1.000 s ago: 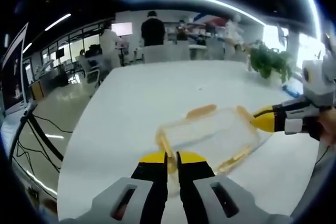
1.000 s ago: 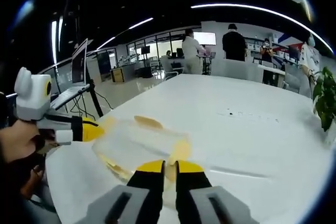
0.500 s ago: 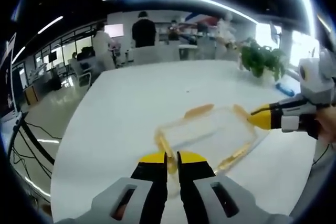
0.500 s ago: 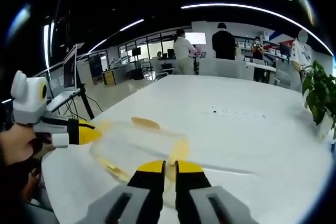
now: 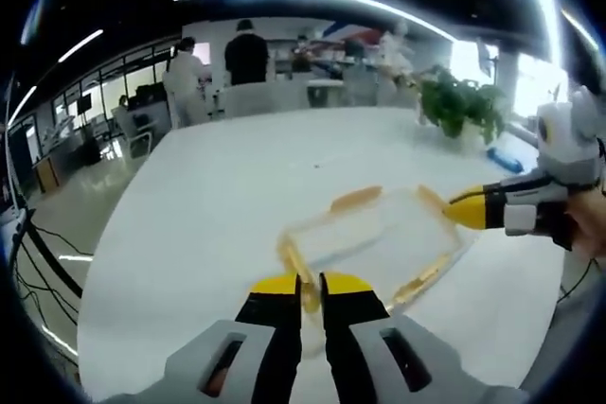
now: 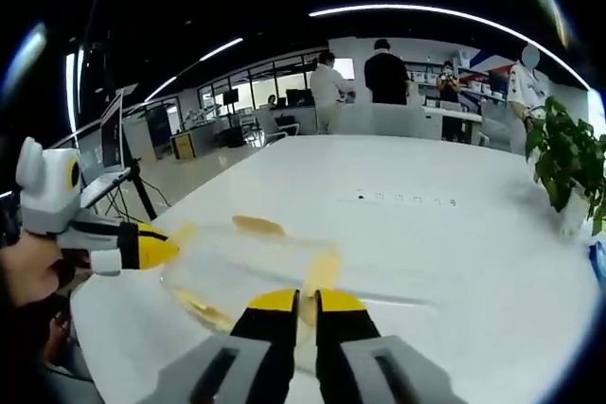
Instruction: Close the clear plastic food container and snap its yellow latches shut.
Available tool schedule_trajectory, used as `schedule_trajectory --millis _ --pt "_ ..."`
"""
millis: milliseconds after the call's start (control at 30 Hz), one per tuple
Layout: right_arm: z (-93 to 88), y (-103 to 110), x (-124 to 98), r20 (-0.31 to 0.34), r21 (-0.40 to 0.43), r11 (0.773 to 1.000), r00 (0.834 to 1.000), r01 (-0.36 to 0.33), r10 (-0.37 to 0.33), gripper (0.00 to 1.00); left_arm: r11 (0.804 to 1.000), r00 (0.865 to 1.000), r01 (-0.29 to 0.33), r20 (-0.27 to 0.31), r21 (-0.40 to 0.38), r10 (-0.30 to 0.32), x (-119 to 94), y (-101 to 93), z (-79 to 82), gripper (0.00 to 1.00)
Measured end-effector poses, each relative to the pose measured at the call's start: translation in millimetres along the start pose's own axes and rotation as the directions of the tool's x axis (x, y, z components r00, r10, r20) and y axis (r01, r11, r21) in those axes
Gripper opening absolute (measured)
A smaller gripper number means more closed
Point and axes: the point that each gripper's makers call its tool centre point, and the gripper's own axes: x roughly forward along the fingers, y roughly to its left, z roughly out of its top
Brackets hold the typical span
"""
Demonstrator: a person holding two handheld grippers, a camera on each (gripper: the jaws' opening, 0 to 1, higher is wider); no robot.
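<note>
Gripping opposite ends of the clear plastic food container (image 5: 374,238), both tools look busy with the latching step. On the left end, the left gripper (image 5: 311,283) has its jaws nearly together around a yellow latch (image 5: 295,262); on the right end, the right gripper (image 6: 300,300) pinches the opposite latch (image 6: 322,273) the same way. The box sits on the white table (image 5: 237,186), lid apparently down, and I cannot tell its contents. Next, I judge, comes pressing each latch until it snaps.
</note>
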Motion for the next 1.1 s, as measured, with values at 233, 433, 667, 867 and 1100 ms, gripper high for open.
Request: schedule_trajectory --millis 233,433,667,867,1100 --pt "-1.3 -13 -5 0.002 0.024 1.000 1.000 0.020 -0.020 0.02 1.000 1.000 0.021 -0.007 0.007 -0.021 6 -13.2 -1.3 0.05" --pt "-0.6 -24 -8 0.010 0.038 0.999 0.999 0.036 -0.037 0.02 0.999 0.999 0.040 -0.013 0.020 -0.040 10 -22.4 -0.3 0.05" --pt "-1.5 -39 -12 0.011 0.052 0.997 0.998 0.062 -0.062 0.02 0.997 0.998 0.065 -0.011 0.038 -0.064 17 -35.9 5.5 0.05" --pt "-2.3 -52 -17 0.012 0.061 0.995 0.996 0.083 -0.084 0.02 0.995 0.996 0.088 -0.015 0.052 -0.087 22 -48.8 7.2 0.06" --pt "-3.7 -67 -24 0.009 0.062 0.992 0.994 0.111 -0.112 0.01 0.992 0.993 0.116 -0.014 0.050 -0.115 30 -63.9 8.0 0.06"
